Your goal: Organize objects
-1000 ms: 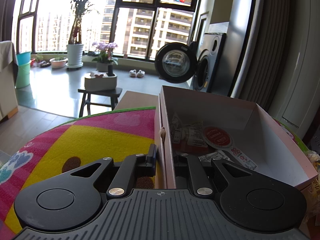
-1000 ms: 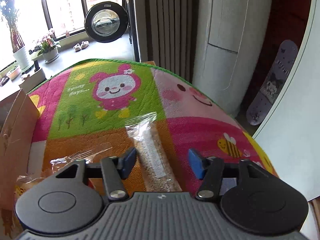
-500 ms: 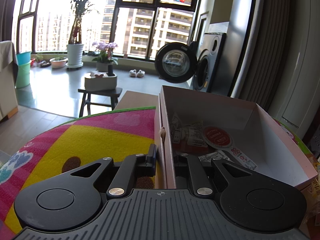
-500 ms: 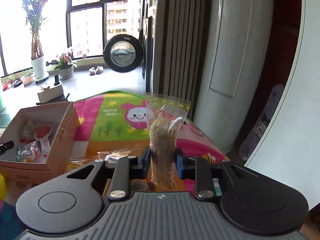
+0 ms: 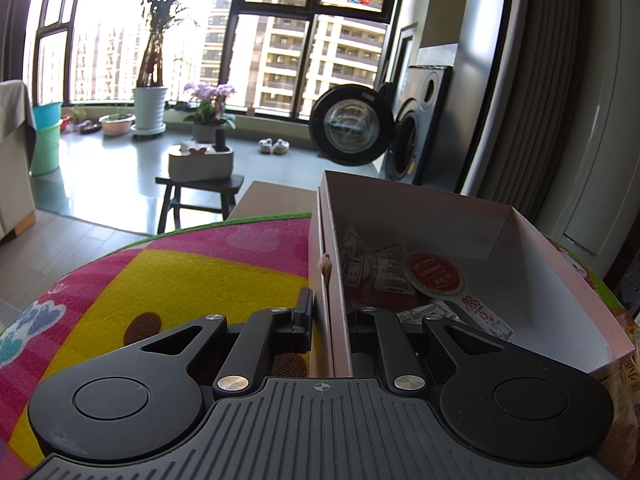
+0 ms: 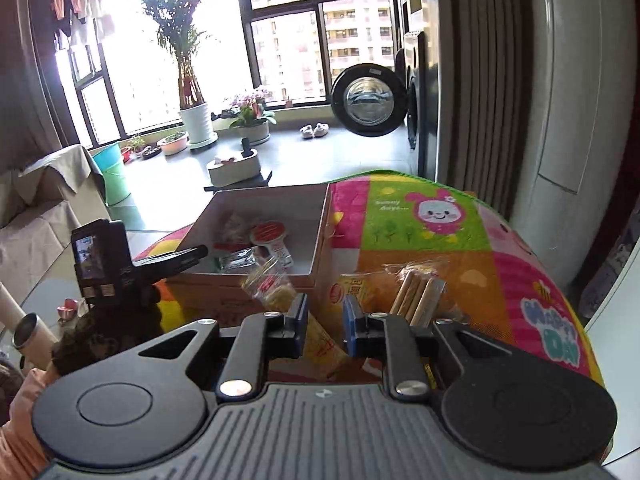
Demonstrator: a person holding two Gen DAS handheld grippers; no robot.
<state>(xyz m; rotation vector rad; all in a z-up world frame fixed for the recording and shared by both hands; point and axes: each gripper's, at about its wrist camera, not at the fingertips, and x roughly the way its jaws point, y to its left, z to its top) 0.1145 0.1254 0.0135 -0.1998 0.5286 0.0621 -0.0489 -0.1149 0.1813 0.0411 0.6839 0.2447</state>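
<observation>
A pink cardboard box [image 5: 532, 248] stands on the colourful mat with several snack packets [image 5: 432, 276] inside. My left gripper [image 5: 330, 320] is shut on the box's near left wall, one finger outside and one inside. In the right wrist view the same box [image 6: 322, 236] lies ahead to the left, with the left gripper [image 6: 192, 252] on its wall. My right gripper [image 6: 324, 320] is shut on a clear packet of grain snack [image 6: 272, 288]. The packet leans left, above the box's near right corner.
A packet of breadsticks [image 6: 416, 296] and an orange packet [image 6: 352, 292] lie on the mat [image 6: 520, 276] right of the box. A person's hair and orange sleeve [image 6: 24, 400] are at lower left. Beyond the table stand a stool [image 5: 200, 184] and a washing machine [image 5: 416, 132].
My right gripper shut on the grain packet, lifted it off the mat and swung it left toward the box. The left gripper and the box have not moved.
</observation>
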